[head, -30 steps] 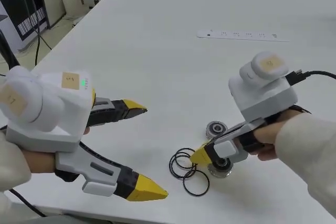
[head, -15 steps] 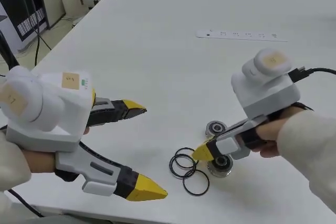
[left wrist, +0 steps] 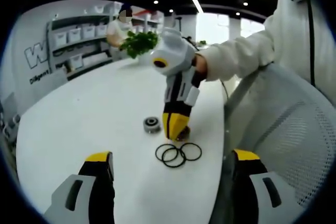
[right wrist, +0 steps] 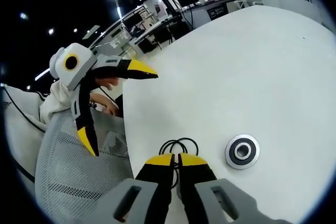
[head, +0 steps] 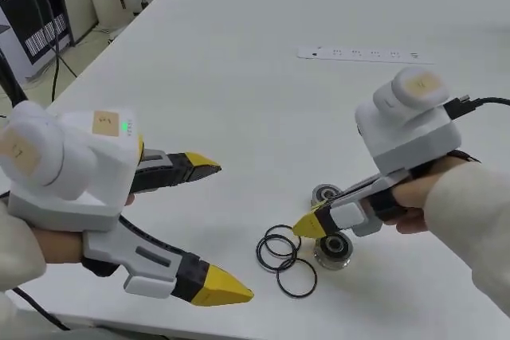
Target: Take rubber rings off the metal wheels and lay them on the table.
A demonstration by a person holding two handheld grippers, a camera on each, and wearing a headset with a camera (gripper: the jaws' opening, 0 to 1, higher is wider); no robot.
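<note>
Three black rubber rings [head: 280, 251] lie overlapping on the white table [head: 263, 85]. Two metal wheels rest beside them: one [head: 333, 249] just right of the rings, one [head: 324, 193] farther back. My right gripper [head: 307, 226] hovers over the nearer wheel, yellow tips shut, nothing visible between them. In the right gripper view its shut tips [right wrist: 177, 159] point at the rings [right wrist: 178, 144], with a wheel [right wrist: 242, 151] to the right. My left gripper [head: 219, 228] is held wide open left of the rings. From the left gripper view the rings [left wrist: 177, 153] and a wheel [left wrist: 152, 124] lie ahead.
A white power strip [head: 366, 55] lies farther back on the table. The table's left edge [head: 96, 61] runs diagonally, with chairs and a cable on the floor beyond. A mesh chair [right wrist: 79, 177] stands by the near edge.
My right gripper has lifted a little and drifted right, still shut, its tip now higher above the nearer wheel. The left gripper, rings and wheels have stayed put.
</note>
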